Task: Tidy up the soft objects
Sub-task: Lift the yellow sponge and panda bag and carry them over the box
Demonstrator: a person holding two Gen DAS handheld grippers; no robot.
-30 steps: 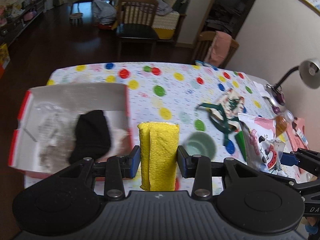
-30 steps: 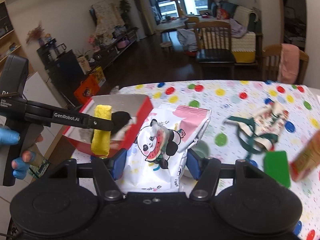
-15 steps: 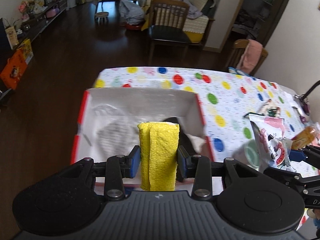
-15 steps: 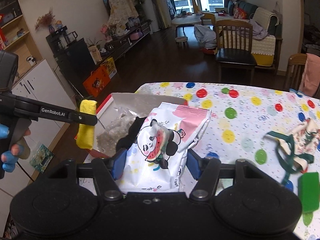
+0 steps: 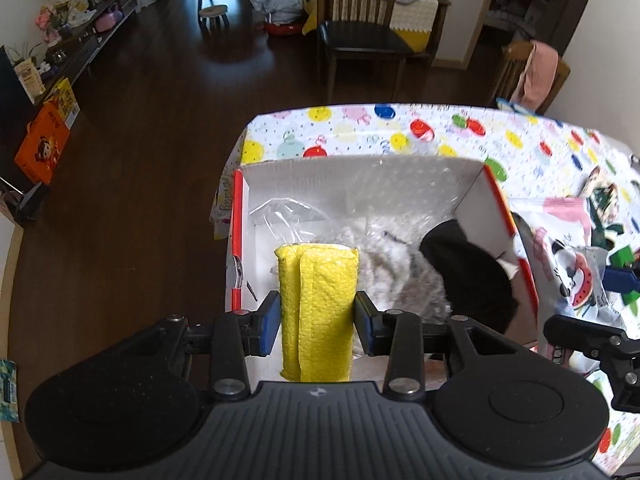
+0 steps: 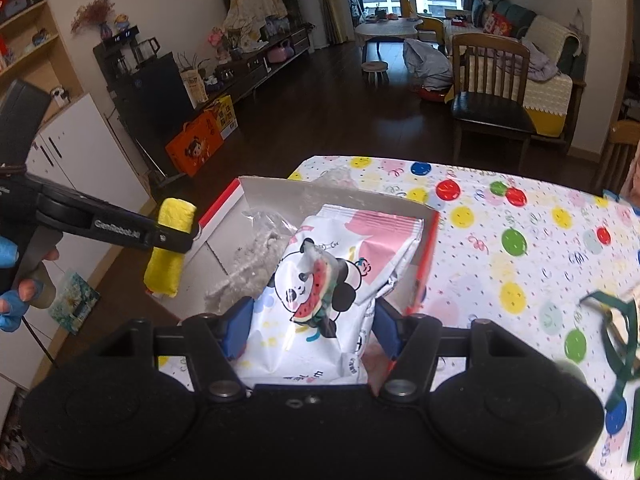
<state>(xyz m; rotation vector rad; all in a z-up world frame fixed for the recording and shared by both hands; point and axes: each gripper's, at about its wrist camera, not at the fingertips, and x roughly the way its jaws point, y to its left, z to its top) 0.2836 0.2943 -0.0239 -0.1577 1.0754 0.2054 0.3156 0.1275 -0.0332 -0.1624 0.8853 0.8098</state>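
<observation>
A folded yellow cloth (image 5: 316,312) is clamped by the left gripper (image 5: 316,322) above the red-edged box (image 5: 360,172), bare floor ahead-left, while a panda snack bag (image 6: 320,292) is clamped by the right gripper (image 6: 310,330) over the box's right wall.

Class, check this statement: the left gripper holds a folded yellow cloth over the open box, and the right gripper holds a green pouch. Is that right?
One detail is wrong. The right gripper holds a white panda-print packet, not a green pouch, as the right wrist view shows. The rest stands: the left gripper holds the folded yellow cloth over the open box.

Box (image 5: 360,176) floor under crinkled plastic (image 5: 400,276)
</observation>
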